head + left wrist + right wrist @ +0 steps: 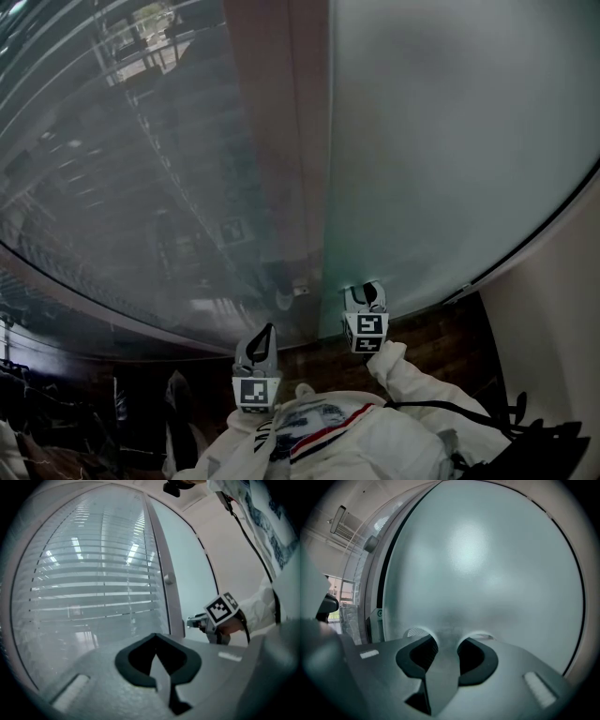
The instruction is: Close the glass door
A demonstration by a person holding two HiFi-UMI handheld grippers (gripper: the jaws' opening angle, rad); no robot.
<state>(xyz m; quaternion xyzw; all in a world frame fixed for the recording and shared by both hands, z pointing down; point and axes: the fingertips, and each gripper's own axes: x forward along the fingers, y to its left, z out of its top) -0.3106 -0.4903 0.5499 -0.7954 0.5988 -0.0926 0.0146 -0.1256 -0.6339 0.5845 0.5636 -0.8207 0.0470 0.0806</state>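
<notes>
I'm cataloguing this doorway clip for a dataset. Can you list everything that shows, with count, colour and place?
frosted glass door: one, pale grey-green, right half of the head view
glass panel with slatted blinds: one, whitish slats, left of the post
post: one, brownish grey, between panel and door
small knob: one, grey, on the post
floor: dark brown wood, below the door
bag with strap: one, black, bottom right
left gripper: one, grey, fingers together, empty, lower centre
right gripper: one, grey, fingers apart, nothing between them, at the door's face near its left edge
sleeve: white, behind the right gripper
</notes>
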